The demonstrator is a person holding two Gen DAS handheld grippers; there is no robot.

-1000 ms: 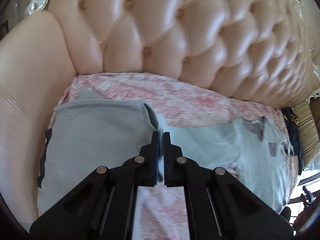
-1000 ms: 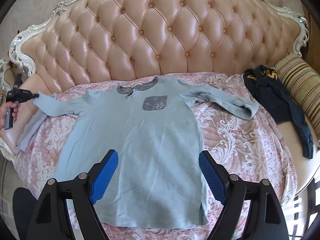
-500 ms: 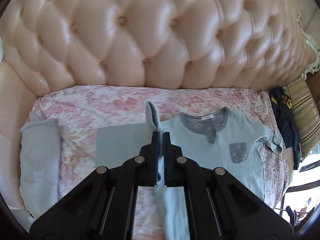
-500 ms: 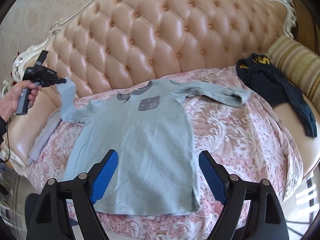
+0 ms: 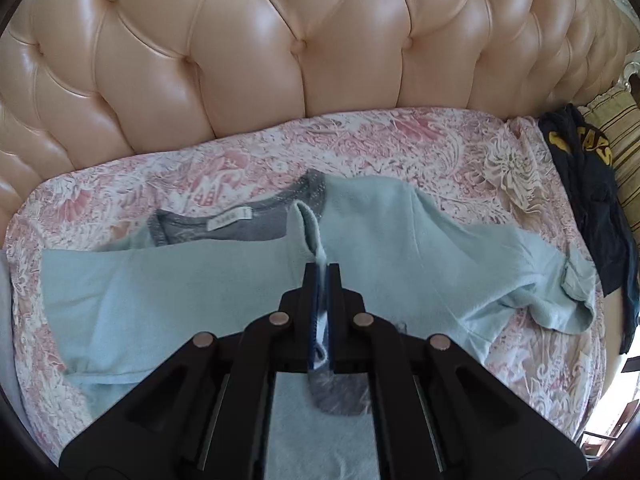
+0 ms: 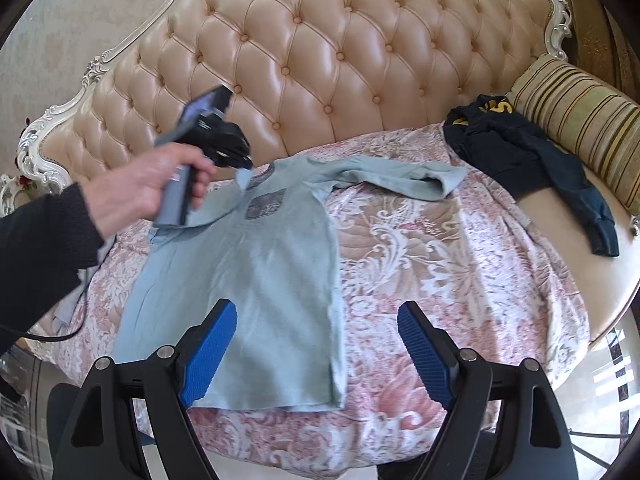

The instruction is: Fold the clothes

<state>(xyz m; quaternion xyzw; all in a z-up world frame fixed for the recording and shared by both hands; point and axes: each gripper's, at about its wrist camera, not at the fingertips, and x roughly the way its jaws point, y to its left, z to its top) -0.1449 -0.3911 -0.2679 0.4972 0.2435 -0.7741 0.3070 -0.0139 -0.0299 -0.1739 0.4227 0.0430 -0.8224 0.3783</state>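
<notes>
Two claws work over a soft pale-blue shirt (image 6: pixel 256 280) lying flat on the pink patterned bed cover (image 6: pixel 440 264). The left claw (image 5: pixel 322 276) is clamped on the shirt's sleeve cuff (image 5: pixel 310 224), drawn across the chest. The right claw (image 6: pixel 316 356) hangs with its ribbed blue pads (image 6: pixel 208 356) wide apart above the shirt's near hem.

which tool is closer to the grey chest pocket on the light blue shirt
Left. The left tool holds the sleeve just above the grey chest pocket; the right tool hangs open over the light blue shirt hem.
</notes>
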